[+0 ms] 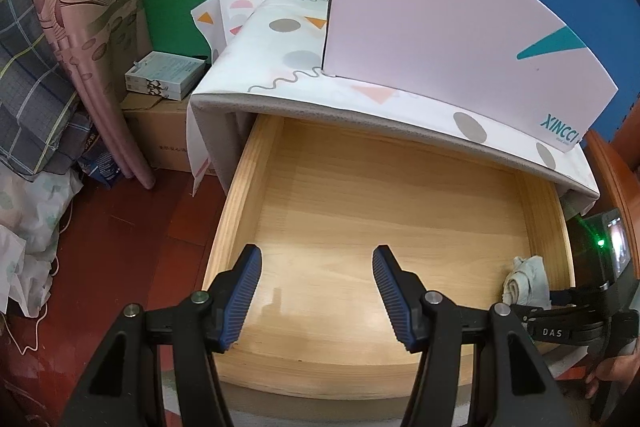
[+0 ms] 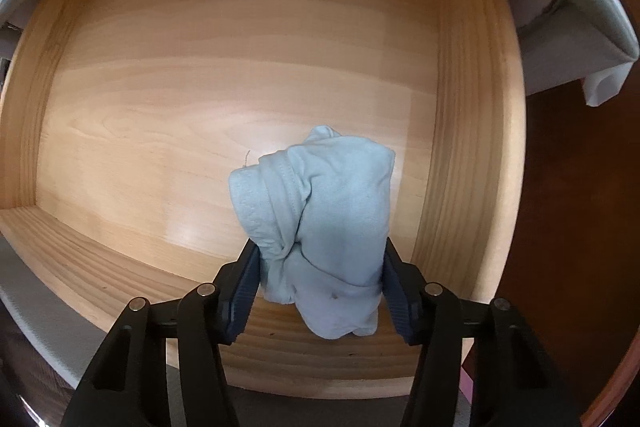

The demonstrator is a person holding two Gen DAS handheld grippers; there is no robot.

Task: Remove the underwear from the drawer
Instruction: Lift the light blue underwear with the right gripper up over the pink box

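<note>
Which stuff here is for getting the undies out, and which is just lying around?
For the job:
underwear
drawer
right gripper, closed on the underwear
left gripper, open

Just lying about:
pink box
patterned cloth
curtain
cardboard box

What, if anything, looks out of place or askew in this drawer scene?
Nothing stands out. The wooden drawer is open and bare apart from the bunched pale underwear, gripped by the right gripper. The left gripper is open and holds nothing.
</note>
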